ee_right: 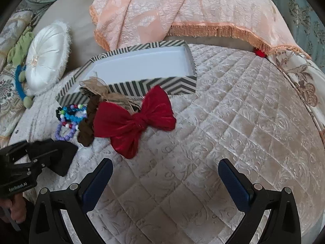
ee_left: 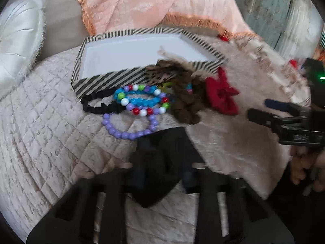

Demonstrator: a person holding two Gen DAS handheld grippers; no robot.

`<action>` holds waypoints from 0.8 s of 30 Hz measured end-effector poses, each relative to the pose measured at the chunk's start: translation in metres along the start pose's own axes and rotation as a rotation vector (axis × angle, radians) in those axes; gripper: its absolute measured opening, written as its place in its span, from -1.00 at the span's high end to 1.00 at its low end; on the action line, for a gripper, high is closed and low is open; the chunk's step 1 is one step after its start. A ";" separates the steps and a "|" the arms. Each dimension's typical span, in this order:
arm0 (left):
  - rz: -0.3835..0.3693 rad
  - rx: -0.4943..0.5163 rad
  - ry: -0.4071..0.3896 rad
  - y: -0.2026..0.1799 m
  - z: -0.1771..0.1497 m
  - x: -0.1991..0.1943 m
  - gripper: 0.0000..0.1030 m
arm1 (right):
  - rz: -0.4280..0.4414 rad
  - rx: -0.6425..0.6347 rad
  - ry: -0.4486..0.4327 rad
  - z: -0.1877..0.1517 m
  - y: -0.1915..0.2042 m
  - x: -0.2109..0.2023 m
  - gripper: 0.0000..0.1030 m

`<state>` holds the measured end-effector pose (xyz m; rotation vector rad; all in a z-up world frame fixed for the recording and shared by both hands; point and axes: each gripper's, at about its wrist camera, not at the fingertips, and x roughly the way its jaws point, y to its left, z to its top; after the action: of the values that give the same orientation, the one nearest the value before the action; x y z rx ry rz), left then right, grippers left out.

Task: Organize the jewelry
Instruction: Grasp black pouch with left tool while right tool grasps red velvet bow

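A striped box (ee_left: 97, 83) (ee_right: 178, 85) with a white inside stands open on the quilted bed. In front of it lie a purple bead bracelet (ee_left: 126, 134) (ee_right: 65, 135), mixed colour bead bracelets (ee_left: 142, 99) (ee_right: 73, 111), a black scrunchie (ee_left: 95, 105), a brown scrunchie (ee_left: 184, 109) (ee_right: 86, 130), a tan bow (ee_right: 101, 91) and a red bow (ee_left: 221, 95) (ee_right: 134, 122). My left gripper (ee_left: 160, 162) (ee_right: 50, 158) is shut on a black bow (ee_left: 154, 183) (ee_right: 61, 156), near the purple bracelet. My right gripper (ee_right: 165, 174) (ee_left: 262, 109) is open and empty, short of the red bow.
A peach fringed cloth (ee_right: 182, 10) lies behind the box. A white round cushion (ee_right: 46, 59) (ee_left: 18, 46) sits at the left. A blue hairband (ee_right: 19, 85) and green item lie beside it. The quilted bed cover (ee_right: 243, 111) stretches to the right.
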<state>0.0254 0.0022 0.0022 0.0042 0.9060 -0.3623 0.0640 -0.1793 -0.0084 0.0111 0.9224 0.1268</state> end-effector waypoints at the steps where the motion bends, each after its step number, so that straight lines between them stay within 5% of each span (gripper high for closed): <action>1: -0.011 -0.005 -0.015 0.001 0.001 -0.005 0.68 | 0.031 -0.007 -0.006 0.003 0.000 0.000 -1.00; 5: -0.027 -0.060 -0.111 0.013 0.008 -0.026 0.69 | 0.207 -0.036 -0.013 0.022 -0.001 0.005 -0.99; 11: 0.017 -0.169 -0.185 0.034 0.015 -0.034 0.69 | 0.277 -0.133 -0.048 0.040 0.014 0.015 -0.66; 17: 0.026 -0.225 -0.175 0.047 0.013 -0.031 0.69 | 0.203 -0.150 0.094 0.033 0.014 0.055 -0.15; 21: 0.031 -0.221 -0.174 0.045 0.013 -0.031 0.69 | 0.249 -0.109 0.067 0.031 0.004 0.045 0.68; 24: 0.031 -0.221 -0.182 0.045 0.013 -0.032 0.69 | 0.263 -0.097 0.048 0.025 -0.005 0.030 0.86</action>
<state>0.0308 0.0521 0.0283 -0.2145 0.7610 -0.2279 0.1018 -0.1795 -0.0172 0.0398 0.9588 0.4175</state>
